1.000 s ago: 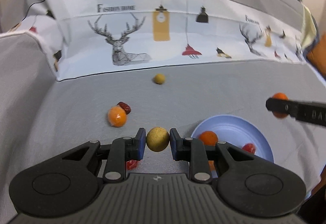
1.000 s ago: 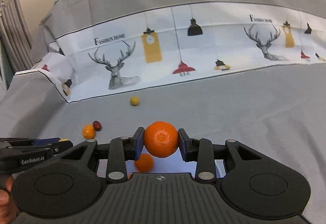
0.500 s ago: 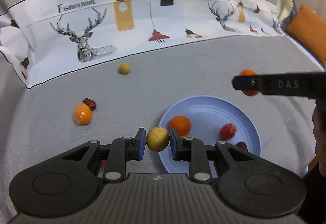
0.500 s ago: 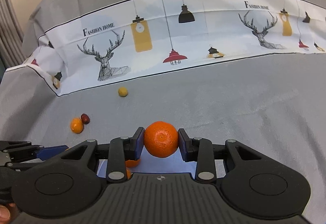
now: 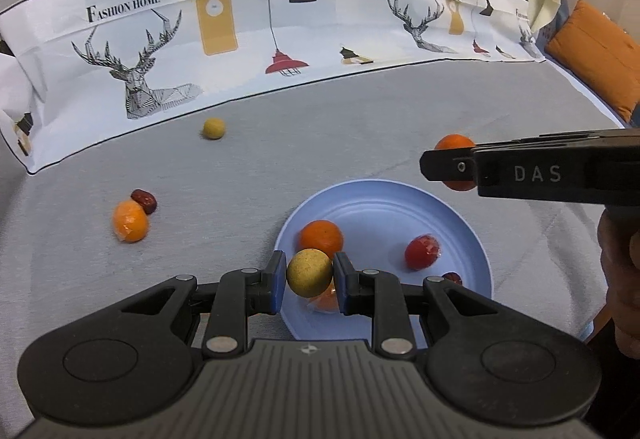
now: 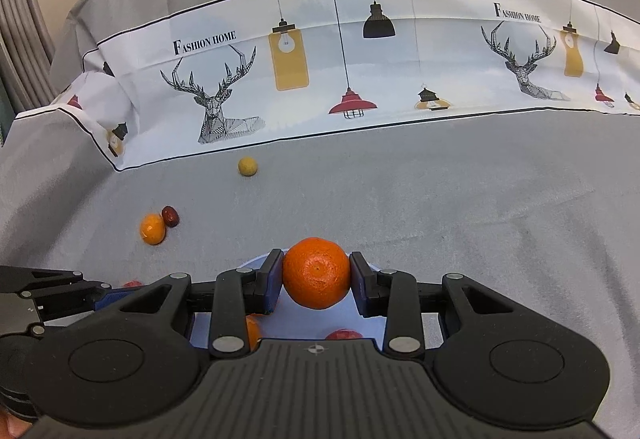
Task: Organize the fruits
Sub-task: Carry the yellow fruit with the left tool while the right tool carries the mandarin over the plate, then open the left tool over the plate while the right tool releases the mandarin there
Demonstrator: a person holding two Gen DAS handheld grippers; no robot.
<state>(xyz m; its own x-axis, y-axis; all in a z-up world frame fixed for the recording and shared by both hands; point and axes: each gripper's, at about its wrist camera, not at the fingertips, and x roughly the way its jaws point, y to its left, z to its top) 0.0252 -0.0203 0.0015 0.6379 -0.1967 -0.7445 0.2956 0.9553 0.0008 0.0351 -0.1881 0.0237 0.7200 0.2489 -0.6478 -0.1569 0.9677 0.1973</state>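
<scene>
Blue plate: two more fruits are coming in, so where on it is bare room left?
The blue plate is bare across its far half, between the orange and the far rim. The near side is crowded: orange, red fruit, a dark date and another orange piece.

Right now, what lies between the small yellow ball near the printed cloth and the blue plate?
Only bare grey cloth lies between the small yellow ball and the round blue plate, seen in the left wrist view.

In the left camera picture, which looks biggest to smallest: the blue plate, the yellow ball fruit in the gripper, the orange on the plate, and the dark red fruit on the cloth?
1. blue plate
2. yellow fruit and orange: alike; the yellow is nearer
3. dark red fruit
</scene>
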